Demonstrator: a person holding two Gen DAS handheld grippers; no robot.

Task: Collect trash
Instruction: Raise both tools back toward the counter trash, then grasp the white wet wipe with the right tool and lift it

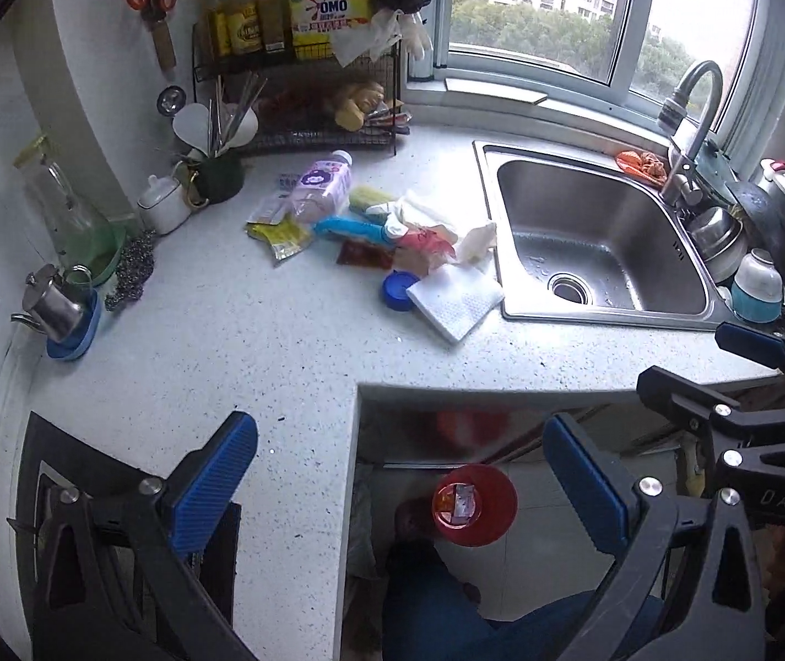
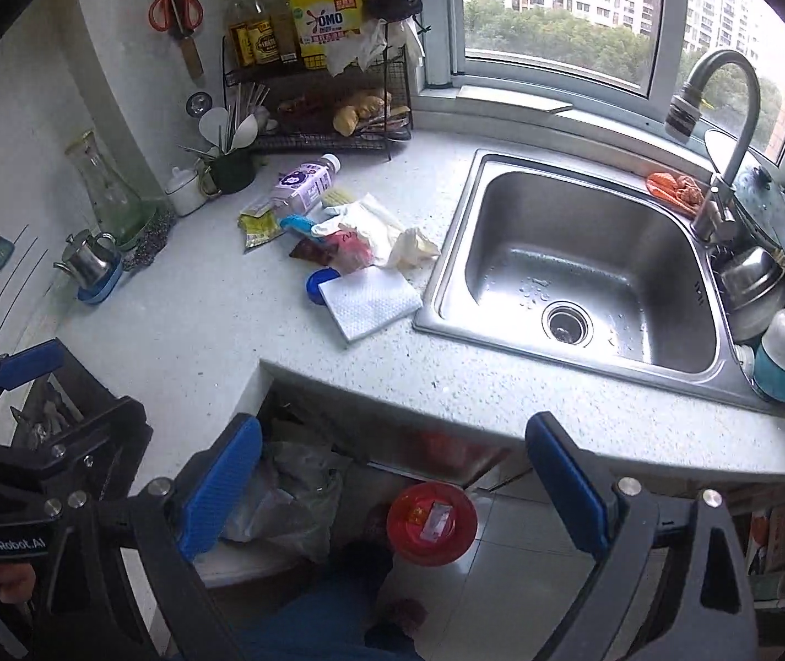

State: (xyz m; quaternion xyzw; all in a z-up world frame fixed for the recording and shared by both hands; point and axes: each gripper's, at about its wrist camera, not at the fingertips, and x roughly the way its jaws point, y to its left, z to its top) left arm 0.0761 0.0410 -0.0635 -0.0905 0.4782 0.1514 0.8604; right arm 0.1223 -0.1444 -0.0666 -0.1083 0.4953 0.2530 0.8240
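A heap of trash lies on the speckled counter left of the sink: a purple bottle (image 1: 321, 187) (image 2: 304, 183) on its side, a yellow packet (image 1: 281, 237) (image 2: 258, 227), a blue wrapper (image 1: 353, 230), crumpled tissues (image 1: 477, 239) (image 2: 411, 248), a blue lid (image 1: 399, 290) (image 2: 319, 283) and a folded white paper towel (image 1: 455, 300) (image 2: 368, 302). A red bin (image 1: 475, 504) (image 2: 432, 522) with a few wrappers inside stands on the floor below the counter edge. My left gripper (image 1: 400, 487) and my right gripper (image 2: 392, 479) both hang open and empty near the counter's front edge, apart from the heap.
A steel sink (image 1: 601, 242) (image 2: 585, 281) with a tap (image 2: 723, 110) sits at right, dishes (image 2: 783, 352) beside it. A wire rack of bottles (image 1: 293, 55), a utensil cup (image 1: 218, 176), a glass jug (image 1: 70, 209) and a small steel pot (image 1: 56, 303) line the back left. A plastic bag (image 2: 293, 496) lies under the counter.
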